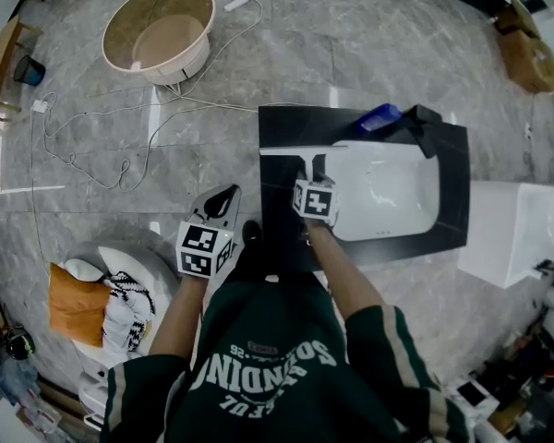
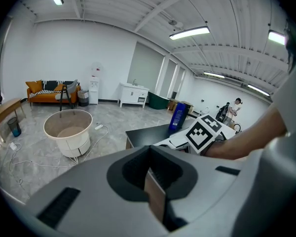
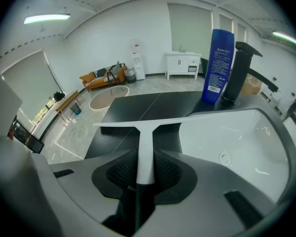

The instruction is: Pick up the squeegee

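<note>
The squeegee [image 3: 145,132] has a white blade and white neck running into a dark handle; it lies at the left end of the black counter [image 3: 133,105], beside the white sink [image 3: 237,142]. My right gripper [image 3: 144,174] points steeply down with the handle between its jaws, and the pads are closed against it. In the head view the right gripper [image 1: 314,178] stands over the squeegee [image 1: 311,166] at the basin's left edge. My left gripper [image 1: 226,197] hangs off the counter's left side over the floor, jaws together and empty; the left gripper view shows its tips [image 2: 153,181] shut.
A blue bottle [image 3: 218,65] and a black faucet [image 3: 241,73] stand at the back of the sink. On the floor sit a round beige tub [image 1: 157,30], loose white cables [image 1: 83,146], a white cabinet [image 1: 517,229] at right and an orange cushion [image 1: 74,303] at left.
</note>
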`<state>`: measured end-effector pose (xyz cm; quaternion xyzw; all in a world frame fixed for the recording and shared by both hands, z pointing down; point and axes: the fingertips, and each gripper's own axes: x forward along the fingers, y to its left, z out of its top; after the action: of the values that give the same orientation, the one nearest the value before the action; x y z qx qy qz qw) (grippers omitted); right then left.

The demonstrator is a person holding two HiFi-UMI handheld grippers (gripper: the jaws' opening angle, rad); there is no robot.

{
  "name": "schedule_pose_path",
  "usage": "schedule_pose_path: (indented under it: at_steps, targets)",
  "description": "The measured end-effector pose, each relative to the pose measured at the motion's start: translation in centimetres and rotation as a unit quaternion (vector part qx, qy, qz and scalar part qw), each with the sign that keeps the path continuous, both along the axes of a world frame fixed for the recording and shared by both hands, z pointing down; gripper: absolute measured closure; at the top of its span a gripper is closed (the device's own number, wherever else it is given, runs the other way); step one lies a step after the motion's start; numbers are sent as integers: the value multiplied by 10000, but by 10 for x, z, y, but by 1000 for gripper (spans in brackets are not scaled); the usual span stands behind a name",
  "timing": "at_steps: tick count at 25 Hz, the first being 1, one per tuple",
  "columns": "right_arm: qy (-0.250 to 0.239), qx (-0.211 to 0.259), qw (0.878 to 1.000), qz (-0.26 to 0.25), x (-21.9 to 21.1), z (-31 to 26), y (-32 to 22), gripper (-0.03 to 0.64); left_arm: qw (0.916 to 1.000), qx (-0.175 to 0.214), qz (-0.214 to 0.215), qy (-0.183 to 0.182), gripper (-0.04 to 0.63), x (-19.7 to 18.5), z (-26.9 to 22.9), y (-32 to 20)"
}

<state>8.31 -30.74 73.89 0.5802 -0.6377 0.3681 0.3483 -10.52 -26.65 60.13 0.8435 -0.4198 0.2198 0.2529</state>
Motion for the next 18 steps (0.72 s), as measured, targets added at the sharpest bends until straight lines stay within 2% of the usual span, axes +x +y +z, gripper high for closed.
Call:
schedule_pose_path:
  at_steps: [2,8,11,18]
  targets:
    - [-184,-105,9998,-9,-5,0,3,532,10000,-5,-19,-7,594,5,-1,2]
    - [-253,-225,9994,-67,3,-2,9,535,9999,-2,-158,-24,594,14,-8,8]
    - [-168,-161,9996,-175,10,-8,10,535,9997,37,-228,-24,594,20,-12,9]
    - [-376,73,9987,-335,14,-31,15,537,9994,178,-285,-44,594,31,-24,10]
